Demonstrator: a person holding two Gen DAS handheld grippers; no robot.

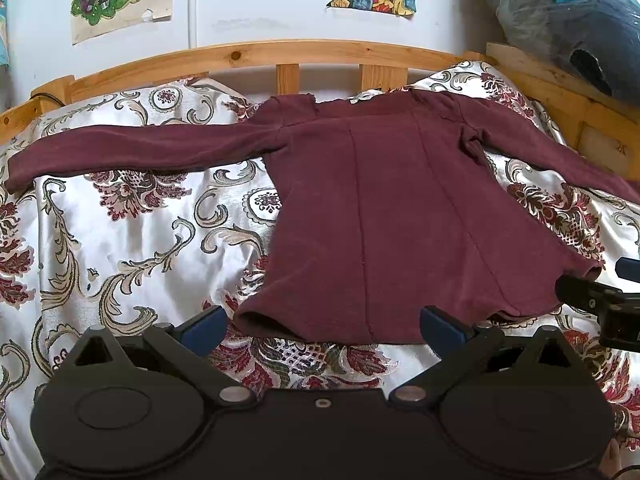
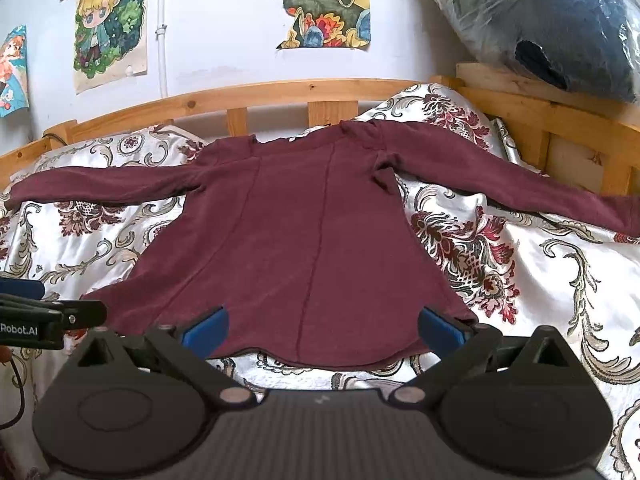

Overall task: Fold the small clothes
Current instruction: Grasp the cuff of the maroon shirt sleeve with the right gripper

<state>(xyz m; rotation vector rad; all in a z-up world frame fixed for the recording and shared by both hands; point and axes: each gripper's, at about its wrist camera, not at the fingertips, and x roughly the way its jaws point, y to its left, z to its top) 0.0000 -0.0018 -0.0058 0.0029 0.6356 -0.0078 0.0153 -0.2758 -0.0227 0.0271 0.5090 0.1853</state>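
A small maroon long-sleeved top (image 1: pixel 384 216) lies flat on the patterned bedspread (image 1: pixel 132 232), both sleeves spread out sideways, neck toward the headboard. It also shows in the right wrist view (image 2: pixel 288 240). My left gripper (image 1: pixel 322 326) is open and empty, its blue fingertips just in front of the hem's left part. My right gripper (image 2: pixel 320 328) is open and empty, its blue fingertips over the hem's right part. The right gripper shows at the right edge of the left wrist view (image 1: pixel 600 300). The left gripper shows at the left edge of the right wrist view (image 2: pixel 48 316).
A wooden bed rail (image 1: pixel 288 54) runs along the far side, and continues at the right (image 2: pixel 560 120). A plastic-wrapped dark bundle (image 2: pixel 560 20) sits on the right rail corner. Posters (image 2: pixel 108 28) hang on the white wall.
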